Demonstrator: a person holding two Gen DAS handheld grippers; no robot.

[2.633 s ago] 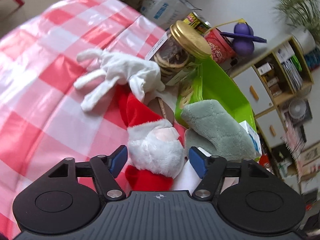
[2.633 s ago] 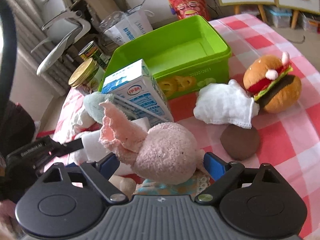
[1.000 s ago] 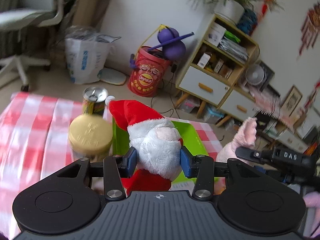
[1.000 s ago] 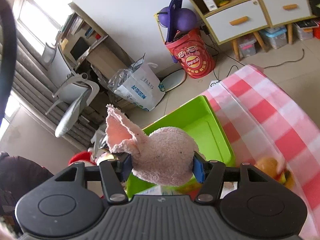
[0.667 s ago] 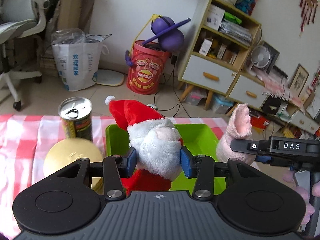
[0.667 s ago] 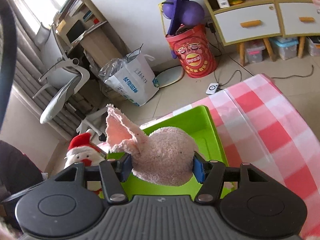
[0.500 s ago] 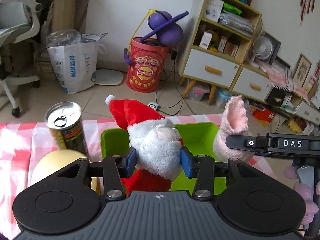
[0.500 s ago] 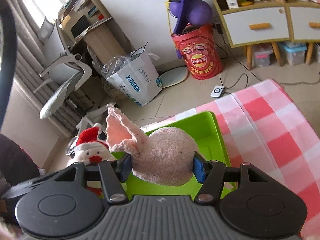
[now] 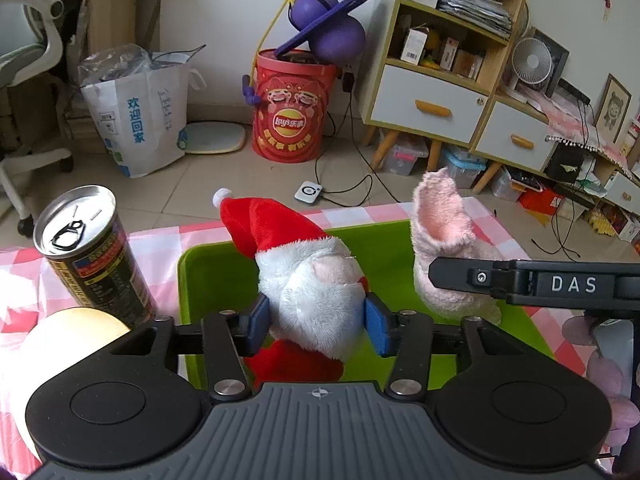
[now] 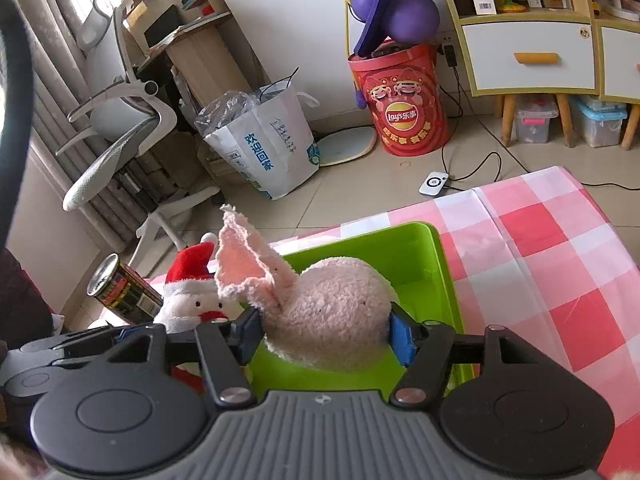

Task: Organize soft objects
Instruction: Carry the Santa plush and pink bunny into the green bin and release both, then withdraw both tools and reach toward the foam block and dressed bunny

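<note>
Two soft toys are held over the bin (image 9: 200, 280) at once, one in each gripper, so the step in hand is judged to be the drop into the bin. The Santa (image 9: 316, 304) is carried by the left gripper (image 9: 316, 322), and the bunny (image 10: 332, 312) by the right gripper (image 10: 326, 334); both toys hang just above the green floor of the bin, side by side, with neither yet seen to rest on it.

The jaws of both grippers have just been opening. In the left wrist view the blue pads (image 9: 256, 320) are set at roughly half spread, and the Santa's white fluff is still seen between them, touched on both sides; no clear gap is shown, so the toy is taken to be lightly pinched. The same is seen on the right: the bunny's body fills the space between the pads (image 10: 400, 336), which are about half spread and still touch it.

What is called for next, by this reading, is a fuller spread of both pairs of jaws so that the toys fall free, followed by a lift clear of the bin walls. A snag of plush on a pad is to be watched for. The can (image 9: 92, 252) stands just beside the bin's left wall and should be avoided when the left gripper is withdrawn.
</note>
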